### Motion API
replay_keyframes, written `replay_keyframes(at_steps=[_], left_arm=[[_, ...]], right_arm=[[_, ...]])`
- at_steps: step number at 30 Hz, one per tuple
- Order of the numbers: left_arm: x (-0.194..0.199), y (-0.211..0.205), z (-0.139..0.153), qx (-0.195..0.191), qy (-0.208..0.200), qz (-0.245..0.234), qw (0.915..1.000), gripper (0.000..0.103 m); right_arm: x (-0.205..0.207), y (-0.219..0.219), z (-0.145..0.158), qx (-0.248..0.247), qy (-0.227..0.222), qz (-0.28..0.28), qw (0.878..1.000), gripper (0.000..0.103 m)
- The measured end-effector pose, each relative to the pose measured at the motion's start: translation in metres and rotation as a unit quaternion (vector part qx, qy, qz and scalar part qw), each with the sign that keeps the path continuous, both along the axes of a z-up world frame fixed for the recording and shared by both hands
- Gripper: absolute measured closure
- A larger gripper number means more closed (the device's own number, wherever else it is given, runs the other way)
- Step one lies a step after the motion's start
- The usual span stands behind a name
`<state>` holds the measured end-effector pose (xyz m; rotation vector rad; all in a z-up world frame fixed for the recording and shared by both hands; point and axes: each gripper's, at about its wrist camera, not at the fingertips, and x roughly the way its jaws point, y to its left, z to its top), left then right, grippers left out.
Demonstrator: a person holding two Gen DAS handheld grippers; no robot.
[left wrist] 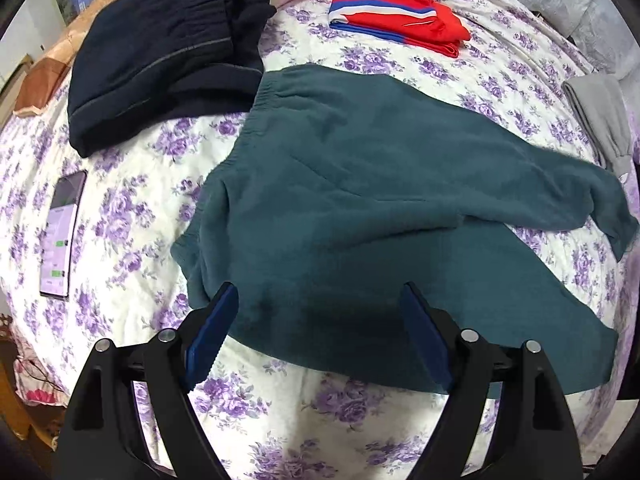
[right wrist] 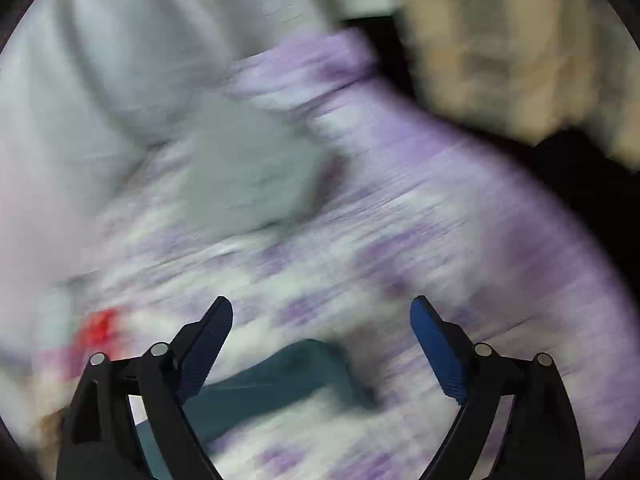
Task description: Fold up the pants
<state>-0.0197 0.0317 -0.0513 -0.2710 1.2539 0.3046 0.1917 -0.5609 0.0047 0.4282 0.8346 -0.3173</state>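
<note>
Lying spread on the flowered bed (left wrist: 132, 208), the teal pants (left wrist: 360, 208) fill the centre; left claw (left wrist: 320, 300) gapes empty above their six o'clock edge, right claw (right wrist: 322, 312) also wide, holding nothing.

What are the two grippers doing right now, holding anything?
Left gripper: open, holding nothing, above the teal pants.
Right gripper: open, holding nothing; its view is blurred.
</note>
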Motion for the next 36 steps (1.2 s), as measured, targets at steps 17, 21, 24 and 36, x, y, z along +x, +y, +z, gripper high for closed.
replay_keyframes(at_steps=[17, 21, 24, 36], left_arm=[[-0.004, 0.002, -0.011, 0.015, 0.028, 0.021, 0.9993, 0.023], [-0.001, -0.003, -0.009, 0.031, 0.023, 0.011, 0.9992, 0.023], [0.002, -0.003, -0.009, 0.026, 0.023, 0.009, 0.9994, 0.023], [0.017, 0.000, -0.005, 0.016, 0.019, -0.004, 0.9997, 0.022]], right_arm=[[0.006, 0.033, -0.107, 0.025, 0.130, 0.086, 0.987, 0.040], [0.003, 0.031, -0.097, 0.071, 0.105, 0.101, 0.987, 0.092], [-0.016, 0.019, -0.059, 0.063, 0.061, 0.102, 0.991, 0.092], [-0.064, -0.037, -0.065, -0.021, 0.146, 0.026, 0.989, 0.030]])
